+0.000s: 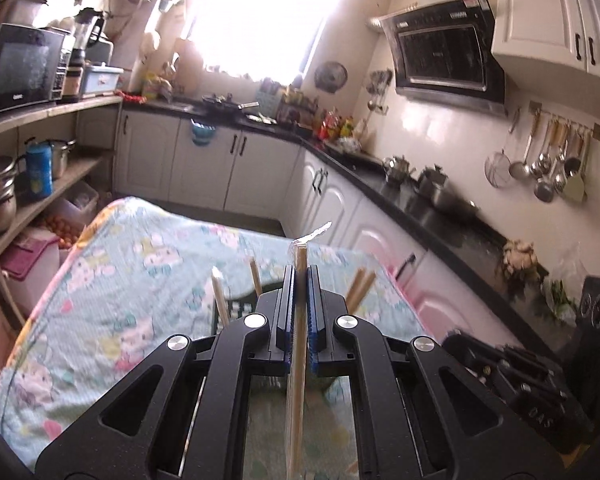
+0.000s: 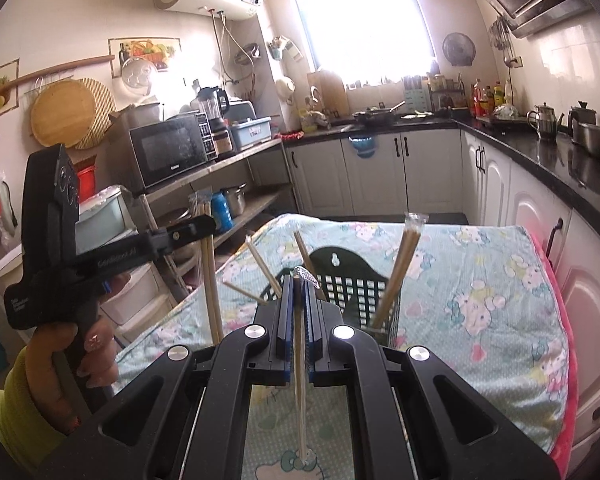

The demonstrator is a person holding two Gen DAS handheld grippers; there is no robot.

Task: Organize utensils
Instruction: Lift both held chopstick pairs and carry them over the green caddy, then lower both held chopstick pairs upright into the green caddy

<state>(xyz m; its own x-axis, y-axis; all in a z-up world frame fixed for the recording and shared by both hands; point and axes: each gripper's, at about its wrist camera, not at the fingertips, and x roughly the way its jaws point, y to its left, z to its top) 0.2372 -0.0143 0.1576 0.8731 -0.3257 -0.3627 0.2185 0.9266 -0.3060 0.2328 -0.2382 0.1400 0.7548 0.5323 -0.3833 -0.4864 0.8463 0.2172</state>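
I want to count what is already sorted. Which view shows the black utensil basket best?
The right wrist view: the black utensil basket shows its slotted wall and hanging hole, with wrapped chopsticks standing inside. The left wrist view shows only a sliver of the basket beside the left claw, with stick tips poking up.

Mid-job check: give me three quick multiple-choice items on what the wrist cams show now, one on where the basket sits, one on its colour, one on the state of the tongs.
1. Where does the basket stand?
A. on the black counter
B. on the cartoon-print cloth
C. on the shelf

2. What colour is the basket?
A. dark green-black
B. white
C. red

3. What state are the left tongs and right tongs in?
A. both open
B. one open
C. each shut on wrapped chopsticks

Answers: 1 B, cloth shows all round it. 2 A, its slotted wall is dark. 3 C, a wrapped pair runs between each pair of closed pads.
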